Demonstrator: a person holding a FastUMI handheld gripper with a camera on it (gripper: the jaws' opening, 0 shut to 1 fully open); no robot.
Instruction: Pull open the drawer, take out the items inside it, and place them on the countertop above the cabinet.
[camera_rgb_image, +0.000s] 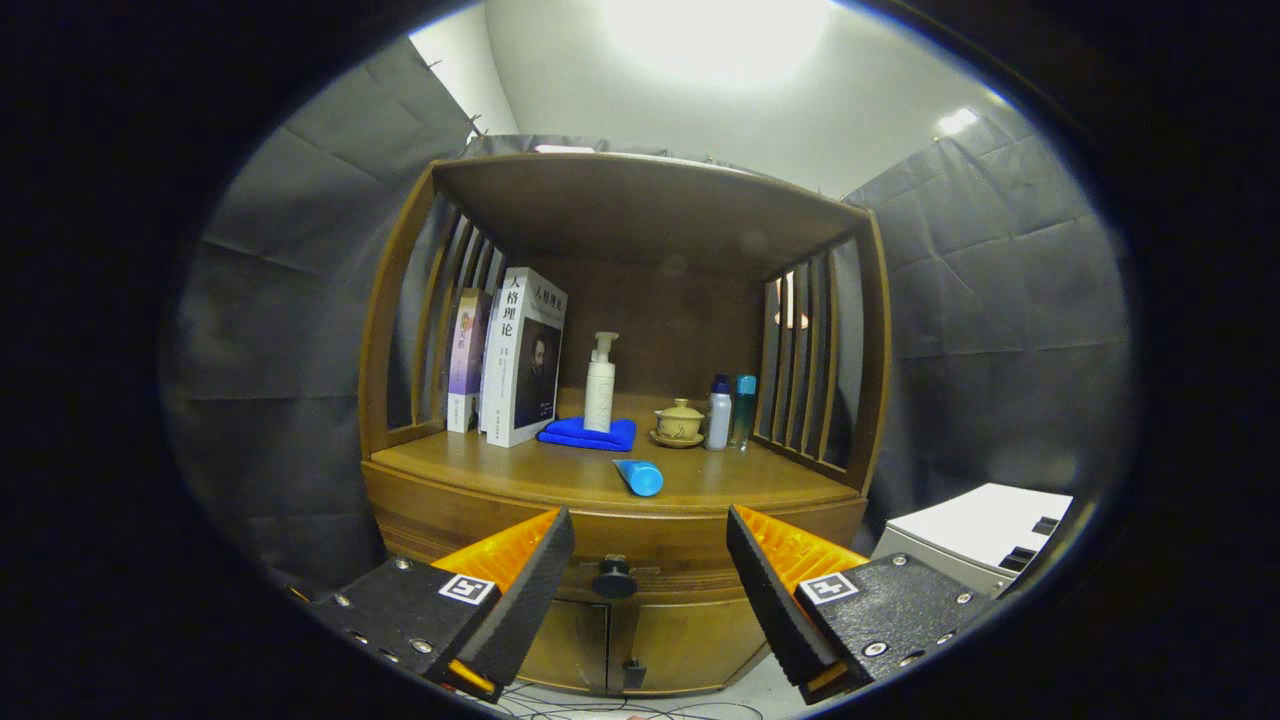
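On the countertop (560, 470) stand two books (505, 355), one pump bottle (600, 385), one blue cloth (588, 433), one lidded cup (679, 421), two small bottles (729, 412) and one blue tube (639, 476).

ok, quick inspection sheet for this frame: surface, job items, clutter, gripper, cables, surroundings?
Surface: wooden countertop under a slatted shelf frame, partly occupied.
Job's things: drawer looks shut, its dark knob between the fingers; contents hidden.
Clutter: blue tube lying near the front edge; pump bottle on a blue cloth; upright books; lidded cup on a saucer; two small bottles beside it.
Gripper: gripper open, holding nothing, fingers either side of the knob, apparently short of it.
Cables: thin wires on the floor below the cabinet doors.
Surroundings: grey cloth walls; white box beside the cabinet.
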